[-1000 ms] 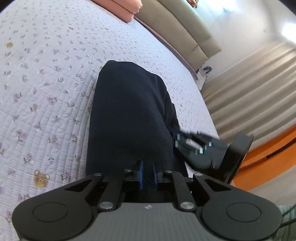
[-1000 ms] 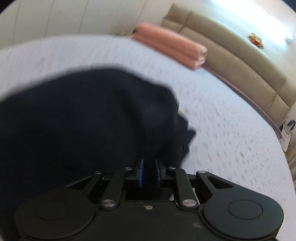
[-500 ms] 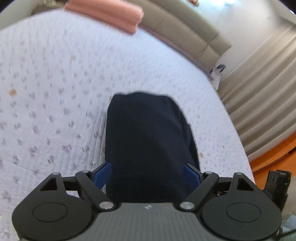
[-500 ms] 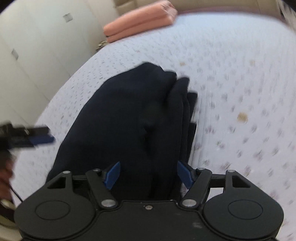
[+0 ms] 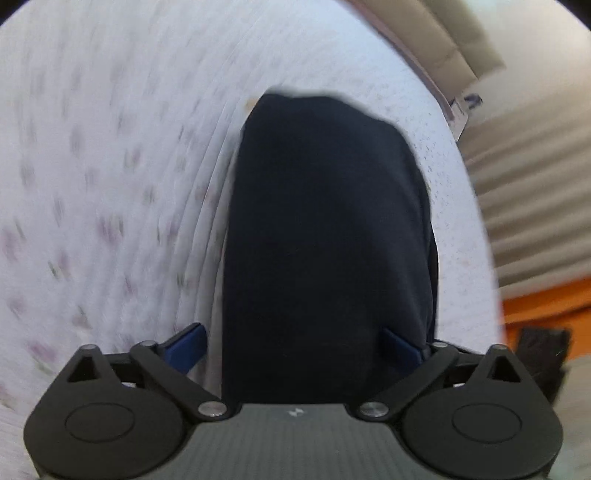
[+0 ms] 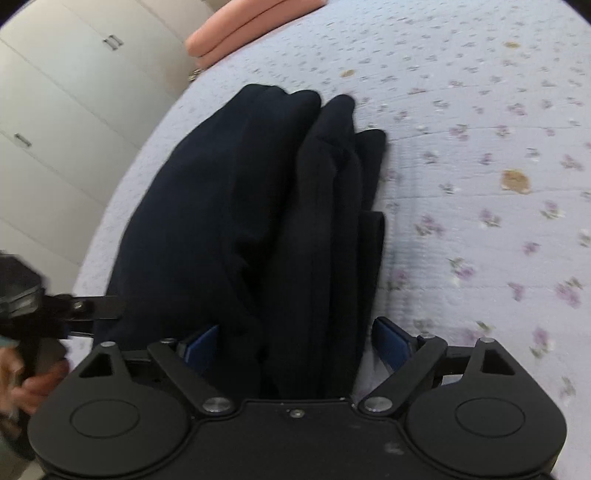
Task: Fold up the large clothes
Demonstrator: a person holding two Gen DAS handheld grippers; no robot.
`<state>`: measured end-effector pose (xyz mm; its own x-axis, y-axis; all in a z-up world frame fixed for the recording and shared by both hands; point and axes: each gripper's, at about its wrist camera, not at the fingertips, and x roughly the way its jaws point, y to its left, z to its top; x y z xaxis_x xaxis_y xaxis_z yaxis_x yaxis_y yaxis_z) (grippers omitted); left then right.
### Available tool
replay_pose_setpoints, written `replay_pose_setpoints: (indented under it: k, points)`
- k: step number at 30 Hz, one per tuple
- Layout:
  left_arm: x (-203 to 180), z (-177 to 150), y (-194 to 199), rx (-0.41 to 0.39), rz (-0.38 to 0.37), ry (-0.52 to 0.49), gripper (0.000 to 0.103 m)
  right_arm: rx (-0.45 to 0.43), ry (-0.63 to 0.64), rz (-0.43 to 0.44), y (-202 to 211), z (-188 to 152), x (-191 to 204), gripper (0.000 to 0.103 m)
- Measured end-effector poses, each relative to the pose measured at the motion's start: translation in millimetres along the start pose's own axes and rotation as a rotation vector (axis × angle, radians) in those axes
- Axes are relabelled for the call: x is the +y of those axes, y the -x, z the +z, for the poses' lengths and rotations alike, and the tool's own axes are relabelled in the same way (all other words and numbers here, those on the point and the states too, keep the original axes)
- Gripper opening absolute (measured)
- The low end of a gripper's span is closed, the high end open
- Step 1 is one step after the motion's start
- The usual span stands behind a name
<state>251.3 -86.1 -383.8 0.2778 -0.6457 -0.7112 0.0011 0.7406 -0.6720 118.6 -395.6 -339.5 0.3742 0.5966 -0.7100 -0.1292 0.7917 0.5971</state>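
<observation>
A: Your left gripper (image 5: 293, 349) is right at the near end of the garment (image 5: 325, 240), jaws opening, blue pads spread to either side of the dark cloth and not pinching it.

B: Same on your other side. The right gripper (image 6: 297, 343) has its jaws opening too, the cloth running between the pads with a gap at each one. Nothing is held.

A: The garment lies on the bed (image 5: 110, 184), a long folded navy bundle stretching away from your left gripper. That view is smeared, so the bedspread's flower print is only streaks.

B: From your right gripper it reads clearer: the garment (image 6: 258, 206) sits in stacked folds, with narrower layers along its right edge. The bed (image 6: 480, 147) beyond that edge is lilac with small flowers.

A: Past the garment's far end, a folded pink bundle (image 6: 243, 26) rests near the bed's far edge.

B: And left of the garment, at the frame's edge, you can see your left gripper (image 6: 92, 308) in your hand (image 6: 33, 384), just beside the cloth. White cupboard doors (image 6: 55, 92) stand behind it.
</observation>
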Motion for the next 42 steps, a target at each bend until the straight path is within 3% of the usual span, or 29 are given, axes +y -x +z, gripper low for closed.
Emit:
replay_pose_setpoints:
  k: [2,5,6,7,8,10,12,17,19,22,25,29,32,35,36,37,39,42]
  points:
    - [17.4,2.5,-2.0,-0.006,-0.093,0.086,0.103,0.028,-0.031,0.065,-6.1,3.7,-2.7,0.103]
    - [18.6,1.4,-3.3,-0.028,-0.117,0.070,0.102,0.022,0.012,0.048,-9.5,1.6,6.8,0.097]
    - [16.0,0.9,-3.8,-0.043,-0.128,0.052,0.094,0.016,0.016,0.054,-8.2,0.3,9.3,0.085]
    - [13.7,0.4,-4.7,-0.055,-0.154,0.042,0.085,0.002,0.015,0.060,-4.3,-1.2,11.8,0.079]
    - [10.4,-0.5,-4.4,-0.073,-0.155,0.026,0.083,-0.017,0.010,0.058,0.6,-2.5,14.9,0.069]
    - [5.0,-4.9,2.8,-0.107,-0.170,-0.052,0.062,-0.051,-0.004,0.042,4.2,-4.3,20.2,0.064]
    - [2.9,-6.2,15.7,-0.130,-0.225,-0.104,0.051,-0.091,-0.022,0.050,12.4,-7.5,33.4,0.062]
    - [0.4,4.0,71.2,-0.161,-0.346,-0.232,0.051,-0.242,-0.104,0.142,38.1,-30.7,93.9,0.061]
    - [5.8,5.1,102.0,-0.169,-0.386,-0.259,0.051,-0.284,-0.104,0.147,46.3,-43.8,123.8,0.061]
    - [13.6,2.0,148.5,-0.169,-0.413,-0.299,0.051,-0.341,-0.079,0.134,62.8,-47.9,136.9,0.061]
    - [24.5,-15.4,190.9,-0.189,-0.425,-0.323,0.051,-0.361,-0.065,0.132,68.2,-54.1,141.5,0.061]
    - [52.2,-50.6,224.7,-0.213,-0.420,-0.324,0.052,-0.308,-0.015,0.143,57.6,-53.6,139.6,0.061]
    - [91.0,-80.7,223.4,-0.238,-0.406,-0.264,0.052,-0.250,0.017,0.107,24.7,-66.4,128.9,0.061]
    - [135.3,-106.0,191.8,-0.209,-0.349,-0.186,0.053,-0.143,0.001,0.038,-27.0,-91.8,104.9,0.061]
    - [153.1,-113.8,176.7,-0.179,-0.319,-0.151,0.059,-0.140,0.000,0.019,-36.0,-102.9,99.2,0.072]
    - [171.9,-123.6,164.7,-0.160,-0.304,-0.110,0.067,-0.181,-0.020,0.045,-37.9,-113.0,93.2,0.076]
    - [193.4,-137.7,167.5,-0.227,-0.401,-0.056,0.065,-0.250,-0.085,0.095,-34.3,-123.9,82.9,0.078]
    - [199.6,-146.4,180.3,-0.274,-0.410,-0.074,0.063,-0.284,-0.049,0.058,-28.8,-127.4,86.1,0.078]
